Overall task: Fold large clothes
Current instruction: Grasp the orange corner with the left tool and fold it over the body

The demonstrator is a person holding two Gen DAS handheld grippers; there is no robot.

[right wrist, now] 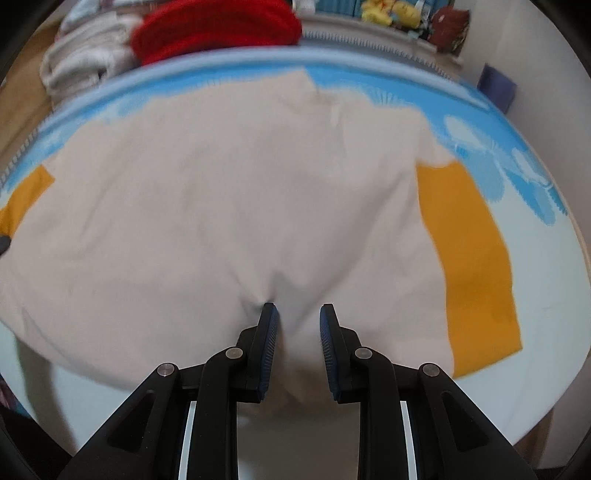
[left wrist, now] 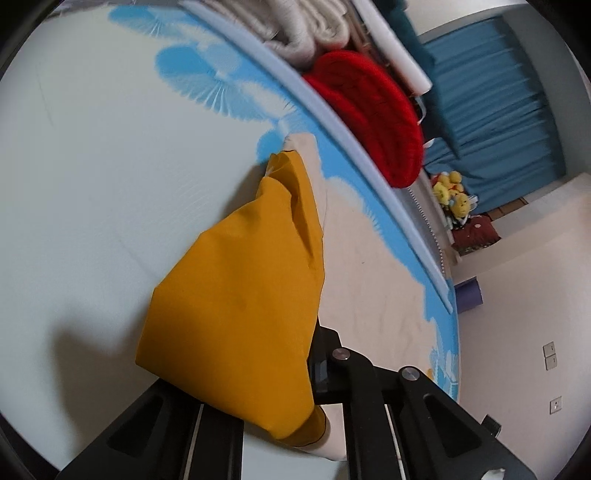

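Note:
A large cream garment (right wrist: 221, 203) with mustard-yellow sleeves lies spread on a pale sheet with a blue print (left wrist: 92, 184). In the left wrist view, one yellow sleeve (left wrist: 240, 295) is raised off the sheet and drapes over my left gripper (left wrist: 295, 343). That gripper is shut on the sleeve, and one finger is hidden under the cloth. In the right wrist view, my right gripper (right wrist: 297, 314) holds a thick bunch of the cream hem between its blue pads, and the cloth puckers at the fingertips. The other yellow sleeve (right wrist: 469, 258) lies flat to the right.
Beyond the bed's light-blue rim (left wrist: 332, 122) sit a red knitted pile (left wrist: 373, 114), folded white blankets (left wrist: 306, 26) and yellow plush toys (left wrist: 454, 195). A blue curtain (left wrist: 498, 110) hangs behind. A purple object (left wrist: 469, 295) stands on the floor.

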